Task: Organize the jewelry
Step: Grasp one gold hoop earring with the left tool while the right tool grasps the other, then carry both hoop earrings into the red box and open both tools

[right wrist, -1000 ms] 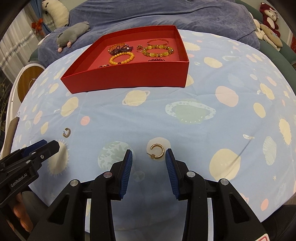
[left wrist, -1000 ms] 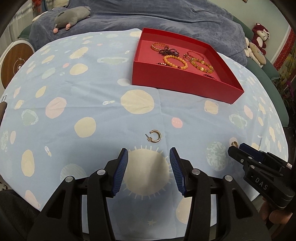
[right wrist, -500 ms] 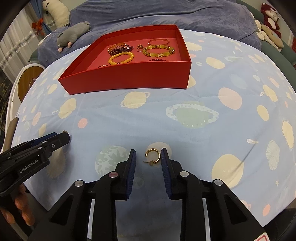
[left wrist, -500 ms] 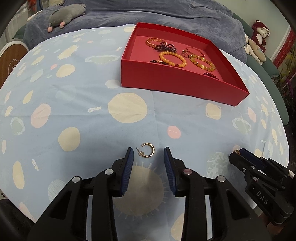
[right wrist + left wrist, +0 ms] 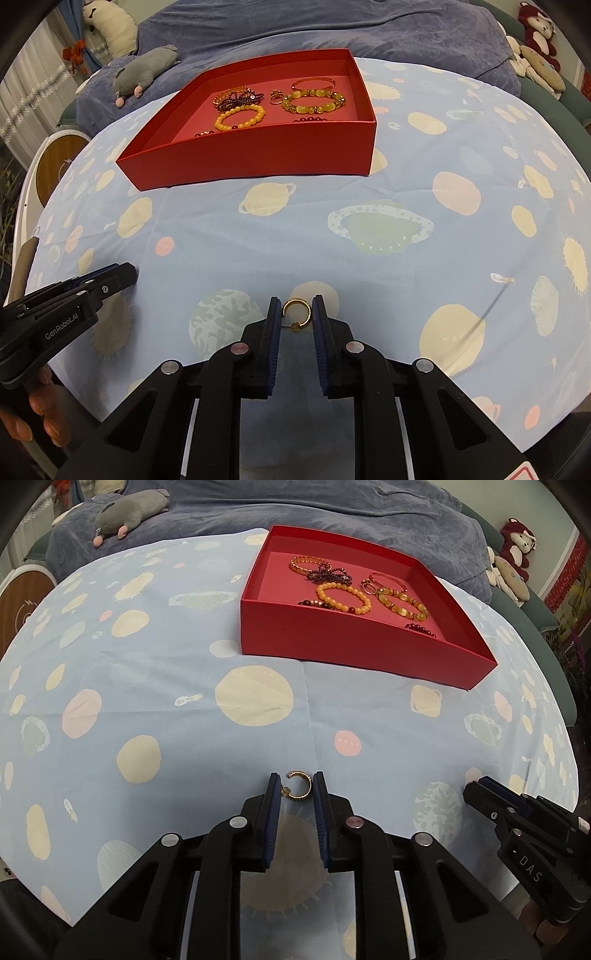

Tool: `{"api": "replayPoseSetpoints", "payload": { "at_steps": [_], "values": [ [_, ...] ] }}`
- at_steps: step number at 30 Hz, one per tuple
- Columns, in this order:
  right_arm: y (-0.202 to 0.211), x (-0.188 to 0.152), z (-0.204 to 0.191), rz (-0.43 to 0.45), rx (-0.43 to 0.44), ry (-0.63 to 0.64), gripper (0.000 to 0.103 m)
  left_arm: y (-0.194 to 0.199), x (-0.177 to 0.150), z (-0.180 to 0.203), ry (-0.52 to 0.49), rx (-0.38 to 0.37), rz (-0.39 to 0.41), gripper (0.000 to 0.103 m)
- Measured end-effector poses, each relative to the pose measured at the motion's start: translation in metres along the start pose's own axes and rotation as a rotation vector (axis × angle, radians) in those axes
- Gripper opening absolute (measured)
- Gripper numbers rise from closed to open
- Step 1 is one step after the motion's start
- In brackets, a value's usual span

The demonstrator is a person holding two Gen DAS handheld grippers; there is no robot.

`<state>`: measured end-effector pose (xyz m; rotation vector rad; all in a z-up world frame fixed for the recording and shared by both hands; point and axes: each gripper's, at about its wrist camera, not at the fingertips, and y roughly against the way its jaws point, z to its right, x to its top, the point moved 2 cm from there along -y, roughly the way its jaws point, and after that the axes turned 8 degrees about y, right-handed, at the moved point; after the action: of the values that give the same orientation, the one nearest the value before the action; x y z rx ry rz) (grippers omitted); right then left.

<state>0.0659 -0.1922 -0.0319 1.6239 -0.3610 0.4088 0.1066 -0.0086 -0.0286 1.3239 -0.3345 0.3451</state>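
Two gold hoop earrings lie on the blue planet-print cloth. In the left wrist view one earring (image 5: 300, 796) sits between the blue pads of my left gripper (image 5: 295, 781). Its jaws are closing and the pads touch the hoop on both sides. In the right wrist view the other earring (image 5: 295, 301) is caught the same way in my right gripper (image 5: 295, 306), whose jaws are also closing. Each gripper shows in the other's view, the right gripper (image 5: 476, 792) low right and the left gripper (image 5: 123, 275) low left. The red box (image 5: 351, 642) (image 5: 258, 155) stands behind, holding several bracelets (image 5: 343, 598).
The round table's cloth (image 5: 147, 657) drops off just behind both grippers. A blue-grey sofa with a grey plush toy (image 5: 129, 515) and other stuffed toys (image 5: 517, 550) lies beyond the box. A hand (image 5: 40, 413) holds the left gripper.
Both grippers have slid forward over their earrings and narrowed their jaws from wide apart to touching the hoops. The earrings have stayed on the cloth.
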Motion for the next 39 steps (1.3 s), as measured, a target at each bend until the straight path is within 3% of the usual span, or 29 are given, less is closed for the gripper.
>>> {"api": "replayPoseSetpoints", "payload": {
  "at_steps": [10, 16, 29, 39],
  "values": [
    [0.026, 0.002, -0.004, 0.043, 0.021, -0.009, 0.016, 0.026, -0.002, 0.007, 0.009, -0.034, 0.015, 0.017],
    [0.054, 0.021, -0.010, 0.103, 0.045, -0.007, 0.016, 0.050, 0.012, 0.022, -0.007, -0.072, 0.042, 0.017],
    [0.078, 0.100, -0.008, 0.223, 0.053, 0.029, 0.016, 0.079, 0.085, 0.060, -0.055, -0.127, 0.135, 0.017],
    [0.039, 0.158, 0.007, 0.216, 0.038, 0.028, 0.016, 0.038, 0.142, 0.075, -0.080, -0.096, 0.138, 0.017]
  ]
}}
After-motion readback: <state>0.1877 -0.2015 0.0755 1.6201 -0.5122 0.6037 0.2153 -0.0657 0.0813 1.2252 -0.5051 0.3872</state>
